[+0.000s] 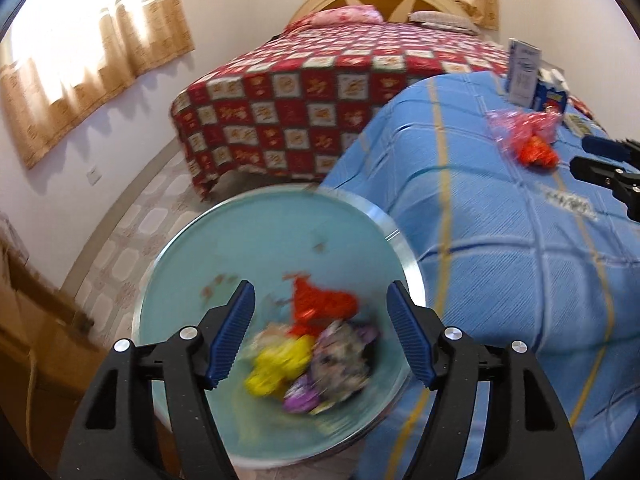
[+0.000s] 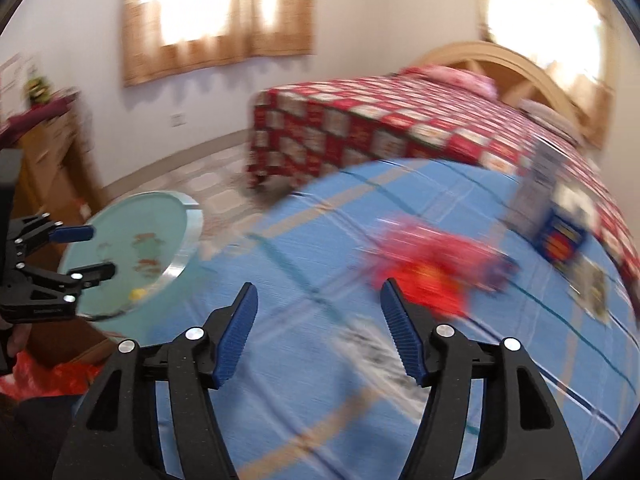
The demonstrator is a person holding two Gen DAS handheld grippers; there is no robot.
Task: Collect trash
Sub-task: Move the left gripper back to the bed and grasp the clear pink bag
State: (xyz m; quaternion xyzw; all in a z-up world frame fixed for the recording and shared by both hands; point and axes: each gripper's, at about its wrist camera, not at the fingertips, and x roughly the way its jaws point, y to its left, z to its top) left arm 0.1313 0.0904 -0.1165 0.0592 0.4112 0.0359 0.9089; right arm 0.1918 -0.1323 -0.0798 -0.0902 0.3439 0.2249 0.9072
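One bin (image 1: 256,240), two open tools (image 1: 320,336) (image 2: 318,334) — nothing gripped

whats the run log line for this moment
left gripper: open over round teal trash bin | right gripper: open, empty | red crumpled wrapper: on blue checked bedspread

Bin (image 1: 256,240): pale teal inside, silvery rim.
Scraps in the bin: a red wrapper (image 1: 320,306), a yellow wad (image 1: 280,364), a purple piece (image 1: 302,394).
Near bed cover (image 1: 500,260): sky blue, checked with dark blue, white and mustard lines.
Far bedspread (image 1: 300,108): red and cream squares with gold motifs.
Pillow (image 1: 346,16): pink.
Bag on the blue cover (image 1: 528,136): pink and red.
Curtains (image 2: 218,36): tan, patterned.
Gripper pads (image 1: 234,334): blue, ribbed, on black arms.
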